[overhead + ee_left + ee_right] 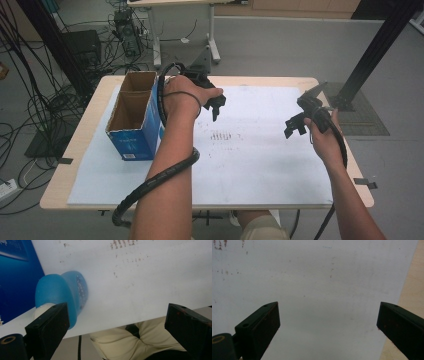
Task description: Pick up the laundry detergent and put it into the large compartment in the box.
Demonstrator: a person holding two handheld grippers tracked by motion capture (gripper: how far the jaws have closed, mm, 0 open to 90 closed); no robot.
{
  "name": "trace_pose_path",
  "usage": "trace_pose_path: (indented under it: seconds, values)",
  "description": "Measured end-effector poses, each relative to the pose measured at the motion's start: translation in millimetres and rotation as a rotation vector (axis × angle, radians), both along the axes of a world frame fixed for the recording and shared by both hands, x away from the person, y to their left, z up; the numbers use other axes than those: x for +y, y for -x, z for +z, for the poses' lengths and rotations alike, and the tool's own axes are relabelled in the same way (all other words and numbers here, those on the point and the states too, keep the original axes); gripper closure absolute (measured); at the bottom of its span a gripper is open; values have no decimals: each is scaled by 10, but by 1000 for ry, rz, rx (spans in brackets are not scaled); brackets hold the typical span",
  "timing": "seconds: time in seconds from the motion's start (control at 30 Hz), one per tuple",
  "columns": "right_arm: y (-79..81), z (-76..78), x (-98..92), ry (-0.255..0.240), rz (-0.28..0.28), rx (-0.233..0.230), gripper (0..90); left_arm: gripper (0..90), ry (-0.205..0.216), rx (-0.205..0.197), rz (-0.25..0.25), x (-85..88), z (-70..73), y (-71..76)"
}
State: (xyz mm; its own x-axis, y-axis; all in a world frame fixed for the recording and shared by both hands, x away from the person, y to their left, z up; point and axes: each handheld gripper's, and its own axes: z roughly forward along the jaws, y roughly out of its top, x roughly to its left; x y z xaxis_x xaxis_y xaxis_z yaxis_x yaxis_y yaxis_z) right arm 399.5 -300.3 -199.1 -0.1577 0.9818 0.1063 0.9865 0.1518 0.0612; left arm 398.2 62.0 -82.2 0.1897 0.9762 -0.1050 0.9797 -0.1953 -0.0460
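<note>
My left gripper (218, 107) hangs over the white mat (250, 150) just right of an open blue cardboard box (132, 115). In the left gripper view its jaws (117, 322) stand wide apart, open and empty. Beyond the left jaw a rounded blue bottle-like thing (62, 293) with a white end lies on its side on the mat (140, 282), close to the blue box (15, 277). My right gripper (295, 125) is held above the mat's right part, open (328, 320), with bare mat (319, 282) between its jaws.
The mat covers most of a wooden table (80, 130), whose bare wood edge (412, 290) runs along the right. Faint dark smudges (220, 136) mark the mat's middle. Cables, a black post (375, 50) and another table's legs stand on the floor behind.
</note>
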Motion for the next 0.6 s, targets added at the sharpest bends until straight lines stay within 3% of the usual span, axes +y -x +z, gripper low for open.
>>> trace_pose_path:
  seconds: [0.6]
  values:
    - [10, -1, -1, 2, -2, -6, 49, 64, -19, -16, 23, 92, 81, 24]
